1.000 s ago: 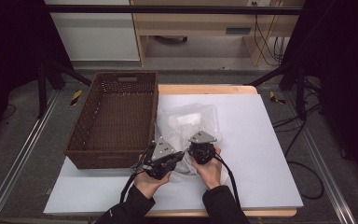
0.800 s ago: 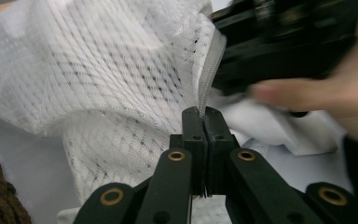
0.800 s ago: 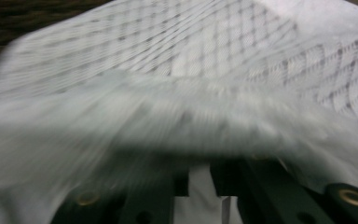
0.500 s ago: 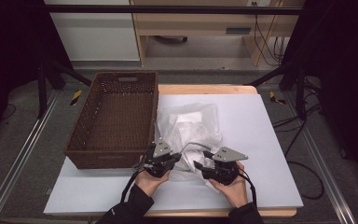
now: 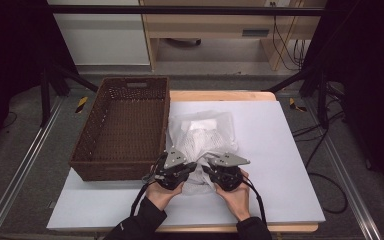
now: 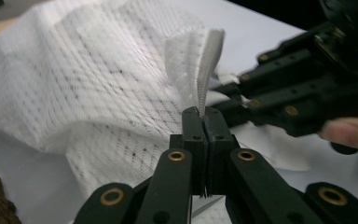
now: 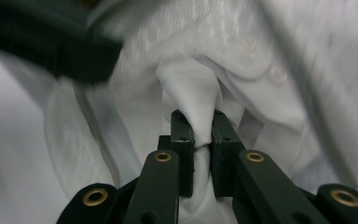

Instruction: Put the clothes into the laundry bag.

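Left gripper [image 6: 200, 114]: clamped on crumpled white mesh cloth [image 5: 205, 132].
Right gripper [image 7: 200, 123]: just closed onto a cloth fold.
Progress: gripped near table's front edge; dark wicker basket [image 5: 122, 125] empty.

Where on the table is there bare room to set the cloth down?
Free: the white sheet right of the white mesh cloth, and its front-left strip below the wicker basket. Crowded: the near middle, where left gripper and right gripper pinch the cloth.

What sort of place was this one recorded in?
Probably a lab or workshop recording bay, not a home: a table with a white sheet between metal floor rails, dark curtains at the sides, and loose cables on the grey floor.
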A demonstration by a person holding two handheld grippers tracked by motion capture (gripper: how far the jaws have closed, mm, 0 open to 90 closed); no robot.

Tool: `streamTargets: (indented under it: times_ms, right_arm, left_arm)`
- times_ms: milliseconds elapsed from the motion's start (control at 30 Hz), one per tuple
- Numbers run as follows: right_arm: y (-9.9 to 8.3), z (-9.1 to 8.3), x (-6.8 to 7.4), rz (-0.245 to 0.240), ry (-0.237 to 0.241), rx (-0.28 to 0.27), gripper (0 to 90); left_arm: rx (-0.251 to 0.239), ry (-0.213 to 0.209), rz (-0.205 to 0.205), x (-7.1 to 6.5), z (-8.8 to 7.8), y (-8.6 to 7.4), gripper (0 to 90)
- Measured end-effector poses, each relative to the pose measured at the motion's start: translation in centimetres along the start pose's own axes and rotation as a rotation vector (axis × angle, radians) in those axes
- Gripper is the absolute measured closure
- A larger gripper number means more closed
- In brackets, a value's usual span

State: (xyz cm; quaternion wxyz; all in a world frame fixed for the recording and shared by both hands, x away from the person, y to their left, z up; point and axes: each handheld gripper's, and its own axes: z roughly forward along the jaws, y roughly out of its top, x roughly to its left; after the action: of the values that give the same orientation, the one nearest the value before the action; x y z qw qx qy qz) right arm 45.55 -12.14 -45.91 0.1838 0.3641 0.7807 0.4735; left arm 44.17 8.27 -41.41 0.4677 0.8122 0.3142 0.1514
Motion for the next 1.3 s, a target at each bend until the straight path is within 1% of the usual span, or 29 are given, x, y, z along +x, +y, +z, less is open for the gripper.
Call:
streamTargets:
  times_ms: [33, 67, 100, 167, 200, 233, 267, 333, 400, 433, 500, 533, 600, 633, 667, 733, 800, 867, 900, 933, 967, 1000, 1033, 1100, 1133, 1167, 1233, 1267, 1300]
  right_arm:
    - [0.4, -0.1, -0.1, 0.008, -0.005, -0.028, 83.1]
    - [1.0, 0.0, -0.2, 0.015, -0.027, -0.065, 83.0]
    - [1.5, 0.4, -0.4, 0.027, -0.047, -0.084, 82.9]
    - [1.9, 1.4, -1.1, 0.062, -0.077, -0.093, 82.7]
    - [1.9, 2.3, -1.5, 0.076, -0.110, -0.085, 82.5]
    - [1.9, 2.9, -1.7, 0.073, -0.135, -0.080, 82.1]
    - [1.6, 4.2, -2.1, 0.066, -0.178, -0.056, 81.7]
    - [1.2, 5.2, -2.3, 0.049, -0.213, -0.035, 80.9]
    - [1.0, 5.5, -2.2, 0.032, -0.222, -0.031, 78.7]
    - [1.0, 5.3, -2.1, 0.027, -0.219, -0.029, 75.8]
    - [1.1, 4.1, -2.2, 0.044, -0.183, -0.033, 67.1]
    - [1.1, 3.3, -2.2, 0.058, -0.159, -0.045, 62.2]
    - [1.0, 1.7, -2.3, 0.070, -0.098, -0.034, 53.3]
    - [0.8, 0.8, -2.2, 0.051, -0.077, -0.020, 49.8]
    - [0.5, -0.2, -2.0, 0.038, -0.072, -0.019, 47.5]
    - [-0.5, -2.1, -1.7, 0.020, -0.034, -0.018, 41.5]
    - [-1.4, -3.1, -1.3, 0.005, -0.026, -0.021, 36.9]
    - [-1.9, -3.5, -1.1, -0.002, -0.015, -0.029, 32.3]
    - [-2.1, -3.5, -0.9, -0.014, -0.017, -0.018, 31.9]
    - [-2.3, -3.4, -0.8, -0.023, -0.019, -0.001, 32.2]
    - [-2.6, -3.2, -0.8, -0.027, -0.028, 0.014, 36.9]
    - [-2.9, -2.9, -0.9, -0.031, -0.040, 0.037, 42.9]
    - [-3.1, -2.4, -1.0, -0.026, -0.057, 0.076, 49.1]
    - [-3.4, -1.4, -1.3, -0.037, -0.092, 0.128, 66.1]
    - [-3.4, -1.1, -1.4, -0.035, -0.099, 0.130, 74.2]
    - [-3.3, -0.8, -1.5, -0.013, -0.100, 0.133, 79.3]
    - [-2.6, -0.6, -1.4, 0.010, -0.080, 0.113, 82.6]
    - [-1.9, -0.5, -1.2, 0.005, -0.069, 0.069, 82.7]
    - [-1.4, -0.5, -1.0, 0.012, -0.069, 0.042, 82.7]
  left_arm:
    - [-0.010, -0.005, 0.011, -0.3, -0.4, 0.4, 89.0]
    - [-0.013, -0.010, 0.023, -0.6, -0.7, 0.7, 89.1]
    - [-0.017, -0.014, 0.029, -0.8, -0.8, 0.9, 89.0]
    - [-0.016, -0.024, 0.049, -1.4, -1.1, 1.1, 89.0]
    - [-0.011, -0.023, 0.055, -1.6, -1.0, 1.1, 89.1]
    - [0.002, -0.025, 0.058, -1.7, -0.8, 0.8, 89.1]
    - [0.011, -0.027, 0.055, -1.6, -0.7, 0.6, 89.0]
    - [0.033, -0.024, 0.046, -1.3, -0.2, 0.1, 89.0]
    - [0.051, -0.029, 0.023, -0.8, 0.3, -0.6, 89.0]
    - [0.058, -0.022, 0.020, -0.5, 0.4, -0.9, 89.0]
    - [0.068, -0.012, 0.005, 0.0, 0.7, -1.3, 88.9]
    - [0.070, -0.014, -0.004, 0.2, 0.9, -1.4, 88.9]
    - [0.077, -0.009, -0.016, 0.6, 1.2, -1.7, 88.9]
    - [0.081, -0.007, -0.019, 0.7, 1.4, -1.8, 88.9]
    - [0.082, -0.006, -0.025, 0.8, 1.6, -1.9, 88.9]
    - [0.080, -0.004, -0.027, 0.9, 1.8, -2.0, 88.9]
    - [0.080, -0.004, -0.028, 0.7, 2.0, -1.9, 88.9]
    - [0.085, 0.001, -0.020, 0.6, 2.2, -2.0, 88.9]
    - [0.083, 0.003, -0.018, 0.5, 2.2, -2.0, 88.9]
    - [0.080, 0.004, -0.020, 0.6, 2.1, -2.0, 88.9]
    - [0.077, 0.002, -0.026, 0.6, 2.1, -2.0, 88.8]
    - [0.073, 0.002, -0.031, 0.6, 2.1, -1.9, 88.8]
    - [0.072, 0.001, -0.034, 0.6, 2.1, -1.9, 88.9]
    - [0.071, -0.002, -0.035, 0.6, 2.1, -1.9, 88.8]
    - [0.071, -0.006, -0.035, 0.5, 2.1, -1.9, 88.8]
    - [0.070, -0.010, -0.032, 0.5, 2.1, -1.9, 88.8]
    - [0.063, -0.020, -0.028, 0.3, 2.0, -1.7, 88.9]
    - [0.061, -0.027, -0.026, 0.2, 1.9, -1.6, 88.9]
    - [0.055, -0.028, -0.016, -0.1, 1.7, -1.3, 88.9]
